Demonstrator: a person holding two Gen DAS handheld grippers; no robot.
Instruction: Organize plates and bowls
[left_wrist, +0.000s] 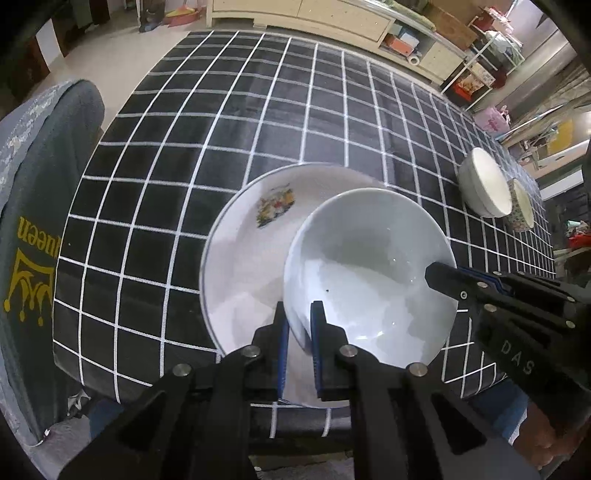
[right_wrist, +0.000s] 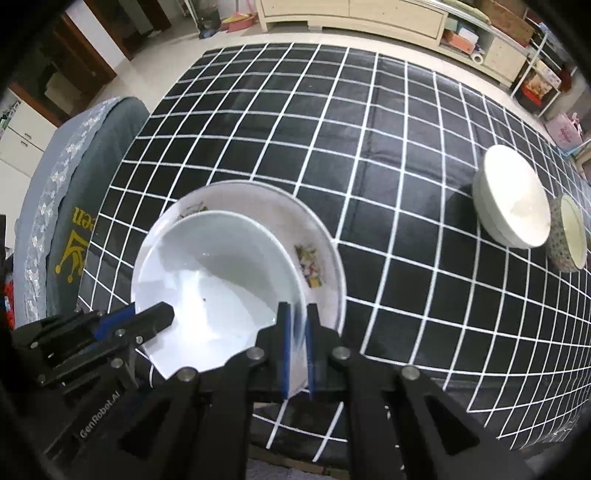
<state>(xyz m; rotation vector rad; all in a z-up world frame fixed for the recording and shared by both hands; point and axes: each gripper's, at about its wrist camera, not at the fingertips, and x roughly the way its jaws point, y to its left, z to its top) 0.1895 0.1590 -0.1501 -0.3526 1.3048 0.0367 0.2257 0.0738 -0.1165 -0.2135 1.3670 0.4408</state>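
From the left wrist view, the left gripper (left_wrist: 299, 325) is seen pinched on the near rim of a plain white plate (left_wrist: 369, 273), which is held tilted over a larger decorated plate (left_wrist: 243, 258) lying on the checked tablecloth (left_wrist: 221, 110); the right gripper (left_wrist: 439, 278) is seen clamped on the plain plate's right rim; two bowls, a white bowl (left_wrist: 484, 184) and a patterned bowl (left_wrist: 521, 210), stand touching each other well apart at the far right.

From the right wrist view, the right gripper (right_wrist: 298, 328) is seen pressed onto the plain white plate (right_wrist: 218, 280) at its right rim, the left gripper (right_wrist: 162, 315) onto its left; the decorated plate (right_wrist: 314, 258) is seen beneath and beyond it; the white bowl (right_wrist: 513, 199) and patterned bowl (right_wrist: 569, 236) are left untouched.

The stacking of plates is judged to be in hand; next, the plain plate should be levelled, centred and lowered into the decorated one, both grips being released only once it is seated; whether it already rests there cannot be told.
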